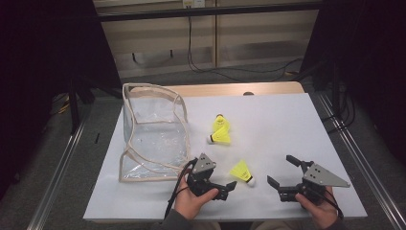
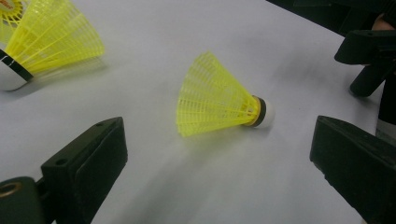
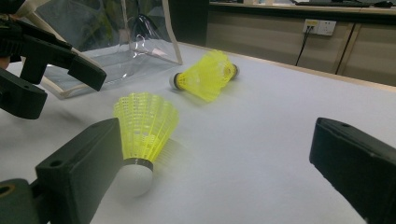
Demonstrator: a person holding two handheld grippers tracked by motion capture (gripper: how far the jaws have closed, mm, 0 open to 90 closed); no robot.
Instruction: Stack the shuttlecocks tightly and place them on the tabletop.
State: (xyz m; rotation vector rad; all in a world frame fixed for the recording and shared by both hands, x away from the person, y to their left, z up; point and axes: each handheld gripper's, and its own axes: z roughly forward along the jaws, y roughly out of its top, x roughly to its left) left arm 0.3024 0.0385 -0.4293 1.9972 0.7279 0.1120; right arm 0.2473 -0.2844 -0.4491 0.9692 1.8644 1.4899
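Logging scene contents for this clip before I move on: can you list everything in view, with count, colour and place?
Shuttlecocks: three, yellow skirts with white caps. One lies alone near the front edge between the two grippers; two lie touching at mid-table.
Clear bag: one, transparent plastic with beige trim, open, at the table's left side.
Table cover: one, white, over a wooden tabletop that shows at the far edge.
Cables: several, black, on the floor beyond the table.
Wall socket: one, white, on the far wall.
Left gripper: black, open, near the lone shuttlecock, in the person's left hand.
Right gripper: black, open, at front right, in the right hand.
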